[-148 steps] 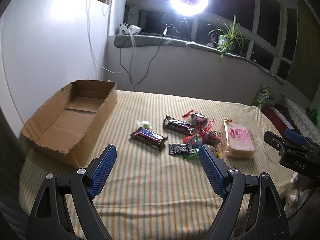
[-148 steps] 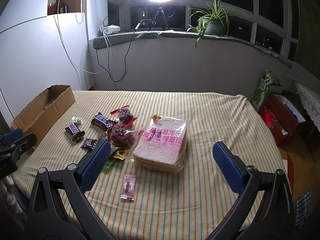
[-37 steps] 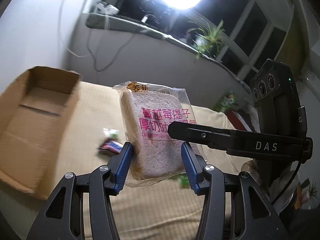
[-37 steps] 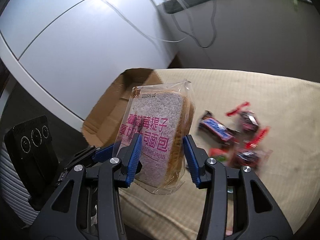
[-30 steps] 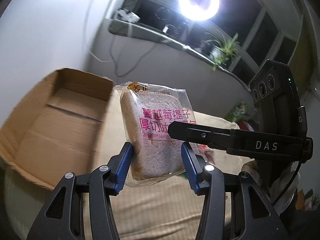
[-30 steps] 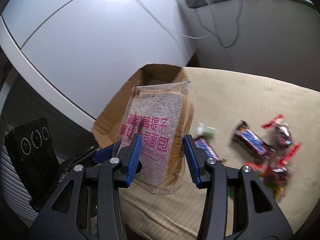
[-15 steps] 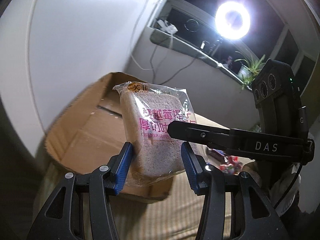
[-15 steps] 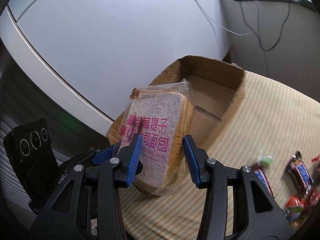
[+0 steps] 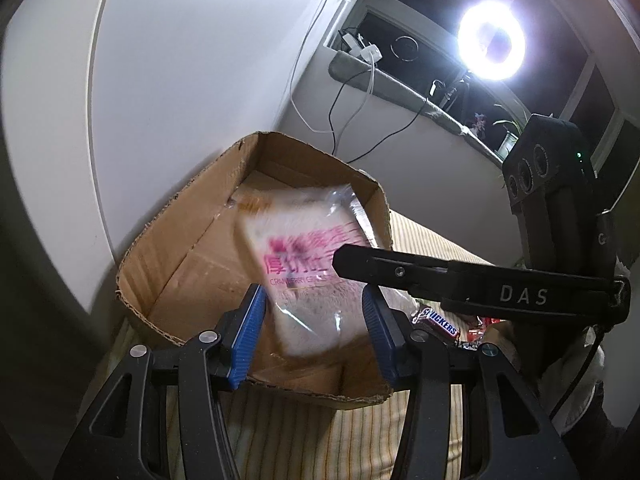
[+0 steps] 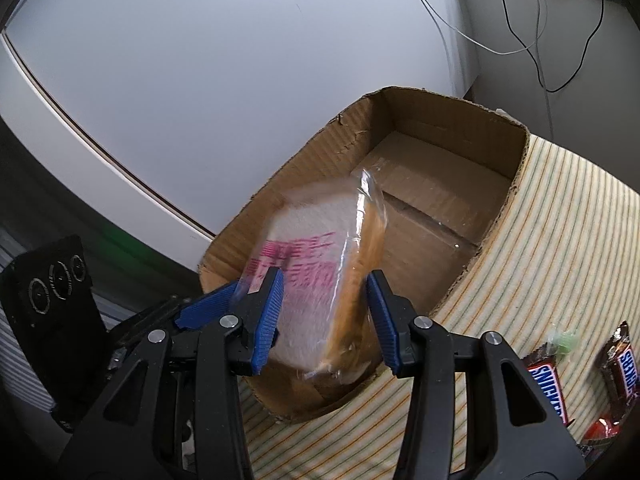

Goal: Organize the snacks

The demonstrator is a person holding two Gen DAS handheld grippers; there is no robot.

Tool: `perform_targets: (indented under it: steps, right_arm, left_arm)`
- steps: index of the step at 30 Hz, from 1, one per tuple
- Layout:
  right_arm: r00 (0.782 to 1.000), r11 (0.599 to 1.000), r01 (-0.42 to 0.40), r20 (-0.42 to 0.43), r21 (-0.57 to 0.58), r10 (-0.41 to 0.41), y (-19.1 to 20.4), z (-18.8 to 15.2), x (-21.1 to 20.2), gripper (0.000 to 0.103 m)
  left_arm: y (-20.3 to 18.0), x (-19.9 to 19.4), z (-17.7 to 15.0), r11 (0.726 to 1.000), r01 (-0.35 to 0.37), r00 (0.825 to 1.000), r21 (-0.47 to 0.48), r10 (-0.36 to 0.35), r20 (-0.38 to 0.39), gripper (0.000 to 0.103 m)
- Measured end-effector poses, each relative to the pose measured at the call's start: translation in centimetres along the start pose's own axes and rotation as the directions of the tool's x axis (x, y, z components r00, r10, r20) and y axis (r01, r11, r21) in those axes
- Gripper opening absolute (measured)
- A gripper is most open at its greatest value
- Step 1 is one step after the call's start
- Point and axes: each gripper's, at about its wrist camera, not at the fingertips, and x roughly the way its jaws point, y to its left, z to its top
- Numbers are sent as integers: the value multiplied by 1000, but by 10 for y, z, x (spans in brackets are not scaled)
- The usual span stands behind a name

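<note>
A clear bag of sliced bread [image 9: 304,264] with pink print hangs over the open cardboard box [image 9: 180,264], tipped forward towards the box floor and blurred. My left gripper [image 9: 312,332] is shut on the bag's lower part, a blue pad at each side. My right gripper [image 10: 326,316] is shut on the same bread bag [image 10: 316,272] from the other side, above the near end of the box [image 10: 440,128]. One black finger [image 9: 400,270] of the right gripper crosses in front of the bag. The box holds nothing else that I can see.
Snickers bars [image 10: 548,388] and red-wrapped sweets lie on the striped cloth [image 10: 560,220] right of the box. A white wall [image 10: 240,80] runs close behind the box. Cables [image 9: 344,120] hang from the windowsill, and a ring light [image 9: 490,46] shines above.
Both grippers carried the bread bag left from the snack pile to above the box and sank a little. The bag now leans forward into the box and is blurred.
</note>
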Motion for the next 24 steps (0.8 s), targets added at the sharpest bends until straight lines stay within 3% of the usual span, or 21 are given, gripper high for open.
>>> perform_targets:
  steps: [13, 15, 17, 20, 24]
  right_arm:
    - [998, 998, 51, 31, -37, -50, 6, -4, -19, 47]
    - [997, 997, 71, 43, -41, -69, 7, -7, -26, 54]
    - [994, 995, 93, 66, -38, -90, 7, -10, -33, 66]
    - [989, 993, 119, 95, -21, -117, 2, -16, -44, 67]
    - [984, 993, 111, 135, 49, -117, -17, -30, -65, 67]
  left_arm:
    - [-5, -12, -6, 999, -40, 999, 25, 39, 38, 48]
    - [-8, -15, -8, 999, -43, 998, 30, 42, 44, 48]
    - [-12, -17, -10, 998, -55, 997, 41, 53, 51, 48]
    - [-19, -20, -14, 995, -78, 995, 65, 74, 66, 48]
    - [-29, -23, -20, 995, -57, 996, 82, 51, 75, 48]
